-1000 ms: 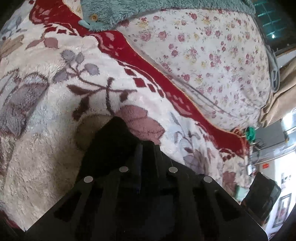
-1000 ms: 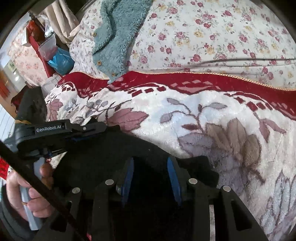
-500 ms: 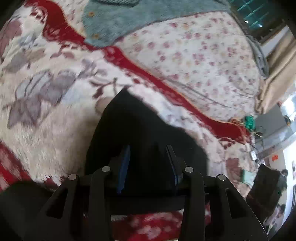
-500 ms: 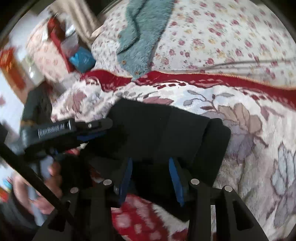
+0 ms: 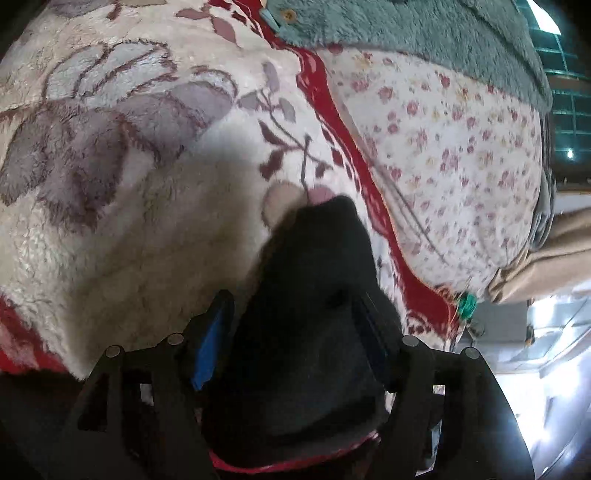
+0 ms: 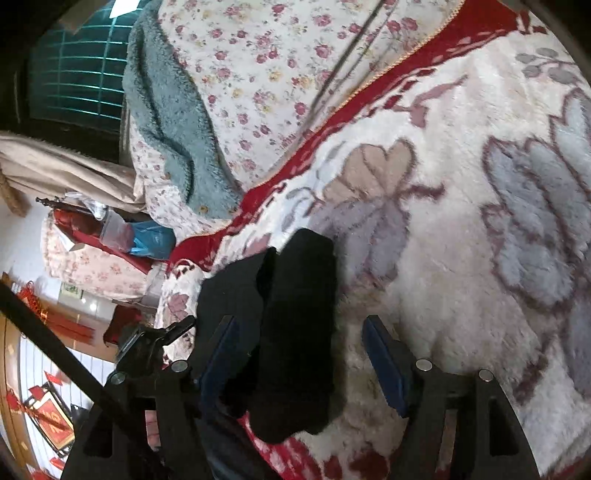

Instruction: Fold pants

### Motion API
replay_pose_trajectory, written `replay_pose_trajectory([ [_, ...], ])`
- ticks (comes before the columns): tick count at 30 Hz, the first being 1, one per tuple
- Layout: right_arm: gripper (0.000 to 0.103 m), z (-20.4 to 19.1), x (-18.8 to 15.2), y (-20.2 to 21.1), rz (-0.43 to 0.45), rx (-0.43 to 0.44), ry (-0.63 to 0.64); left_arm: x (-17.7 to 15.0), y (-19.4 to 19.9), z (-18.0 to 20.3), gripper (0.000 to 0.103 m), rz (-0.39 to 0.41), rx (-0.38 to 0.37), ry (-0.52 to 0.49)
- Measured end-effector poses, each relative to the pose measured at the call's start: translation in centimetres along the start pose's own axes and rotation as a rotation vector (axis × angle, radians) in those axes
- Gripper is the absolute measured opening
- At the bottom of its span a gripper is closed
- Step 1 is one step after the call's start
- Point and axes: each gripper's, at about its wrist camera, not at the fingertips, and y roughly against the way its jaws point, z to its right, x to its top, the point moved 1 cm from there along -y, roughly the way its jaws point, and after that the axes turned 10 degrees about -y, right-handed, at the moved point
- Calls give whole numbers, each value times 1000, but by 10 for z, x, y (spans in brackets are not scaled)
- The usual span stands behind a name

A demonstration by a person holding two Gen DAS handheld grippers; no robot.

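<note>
Left and right wrist views, folding pants on a bed. The pants (image 5: 314, 332) lie as a compact black bundle on the plush blanket (image 5: 129, 240), near its front red border and well short of the flowered quilt (image 5: 443, 147) and the teal fleece (image 5: 406, 33) at the far side. In the right view the bundle shows stacked layers, one dark slab over another, which suggests the fold is largely made and the cloth has been set down here to rest flat.

The left gripper (image 5: 291, 332) straddles the near end of the bundle: its jaws are opening, the blue pad on the left stands clear of the fabric, and the cloth lies between the fingers without being pinched. The right pad is dark against the cloth, so contact there is unclear. The right gripper (image 6: 299, 354) likewise has its jaws opening; the pants sit between them, close to the left pad, with bare blanket showing before the right pad.

Both grippers stand apart, evidently to let the cloth go rather than drag the layers askew.
</note>
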Motion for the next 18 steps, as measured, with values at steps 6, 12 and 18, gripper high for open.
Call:
replay_pose_trajectory([
  [6,72,-18,-9,-26,-131,8,91,-2,-10,14,72,-34,47,-64],
  [12,56,-25,-9,-40,-149,-42,135,-6,-13,23,49,-28,96,-129],
  [18,34,-39,-7,-26,-112,-53,249,-17,-6,47,28,11,127,-243],
])
